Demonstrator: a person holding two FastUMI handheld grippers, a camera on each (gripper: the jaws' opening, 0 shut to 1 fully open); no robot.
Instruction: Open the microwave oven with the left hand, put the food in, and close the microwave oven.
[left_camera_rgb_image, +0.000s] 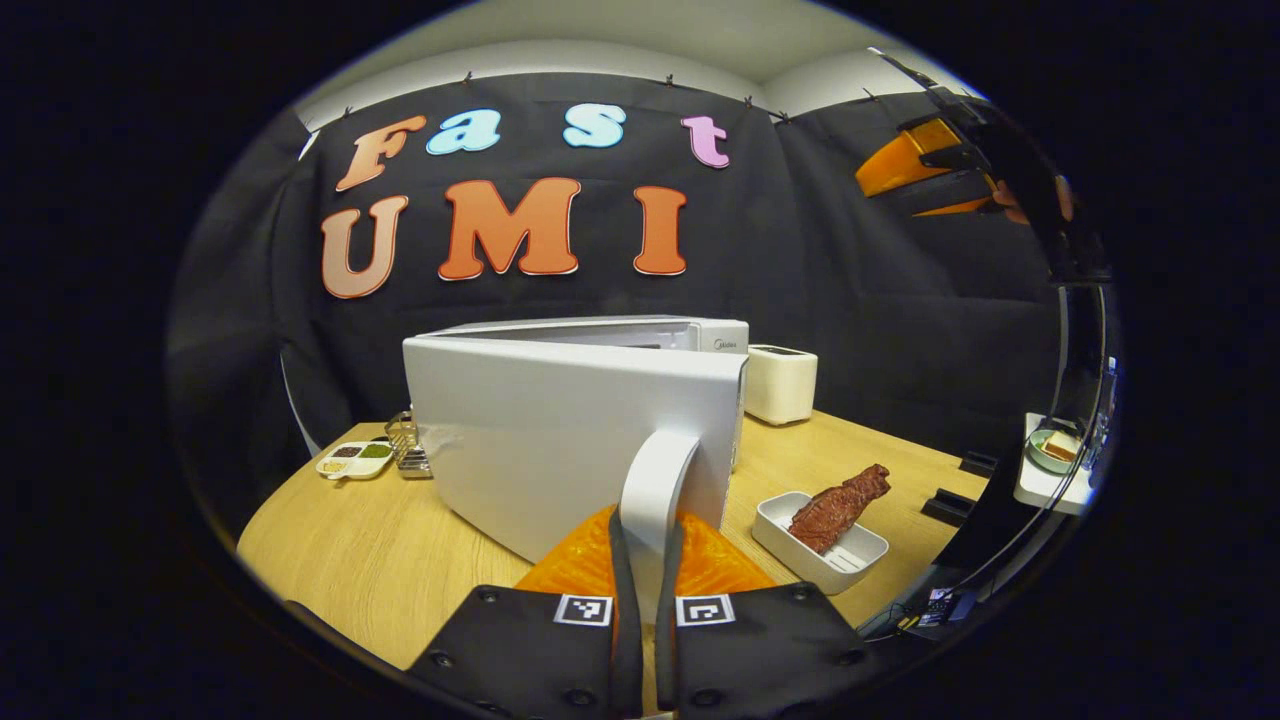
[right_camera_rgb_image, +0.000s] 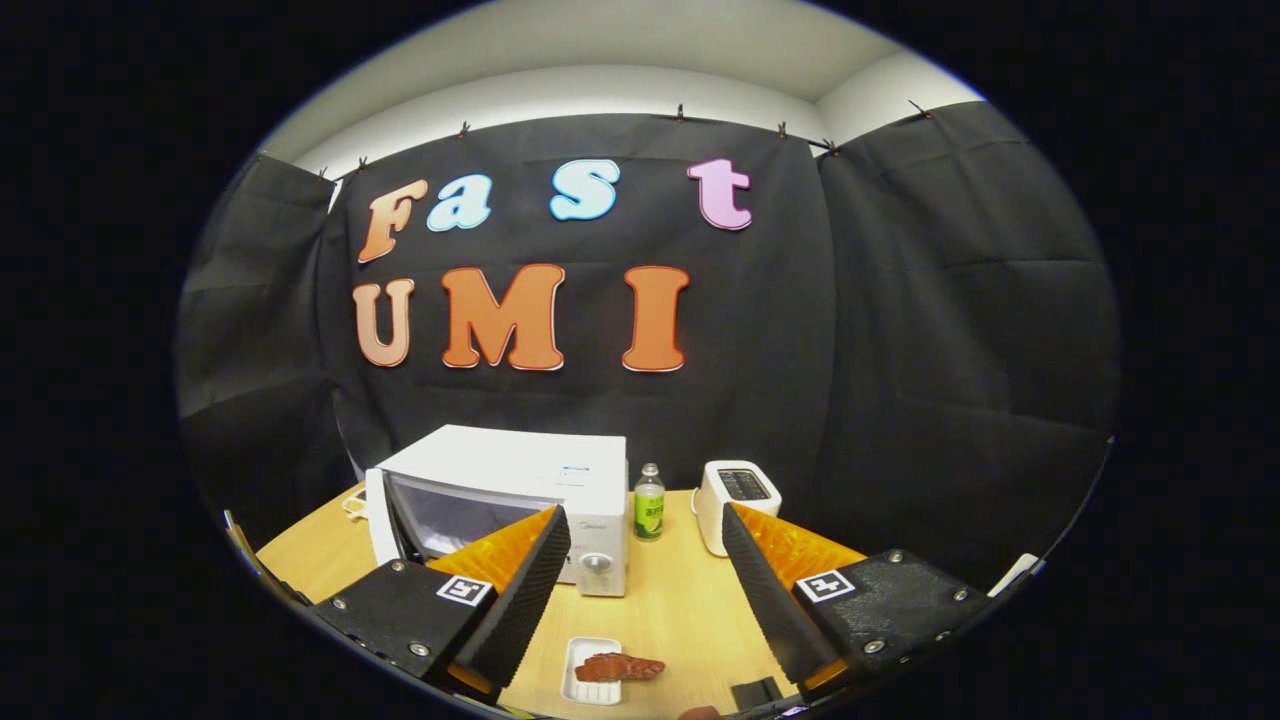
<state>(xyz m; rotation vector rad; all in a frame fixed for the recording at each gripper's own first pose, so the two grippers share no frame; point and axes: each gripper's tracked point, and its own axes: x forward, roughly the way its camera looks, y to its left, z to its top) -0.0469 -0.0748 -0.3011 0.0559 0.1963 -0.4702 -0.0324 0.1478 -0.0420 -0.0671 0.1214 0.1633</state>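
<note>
Two grippers, two different jobs. Left gripper (left_camera_rgb_image: 645, 530) down low, jaws closed on the white handle (left_camera_rgb_image: 655, 480) at the free edge of the microwave door (left_camera_rgb_image: 540, 440), both fingers pressed against it. Door swung partway out from the microwave (right_camera_rgb_image: 520, 465), cavity opening on the right side of the door as seen in the left gripper view. Right gripper (right_camera_rgb_image: 645, 515) held high above the worktop (left_camera_rgb_image: 380, 560), jaws spread wide and gripping nothing.

Food (right_camera_rgb_image: 620, 666), a reddish-brown strip, resting in a shallow white tray (right_camera_rgb_image: 580, 690) on the worktop in front of the microwave, well apart from both grippers. In the right gripper view, placed low and roughly centred between the open jaws, so almost straight down and slightly forward from them. Long axis of the strip crosswise there, left to right, across the tray, with one end jutting over the tray's rim. From the left gripper, off to the right of the handle and just past the door's free edge.

Judged from this: left hand tied up with the door, so right hand the free one for the pick, probably by descending and closing across the strip's narrow width. Toaster (right_camera_rgb_image: 738, 505) and bottle (right_camera_rgb_image: 649, 502) standing beside the microwave, clear of that path.
</note>
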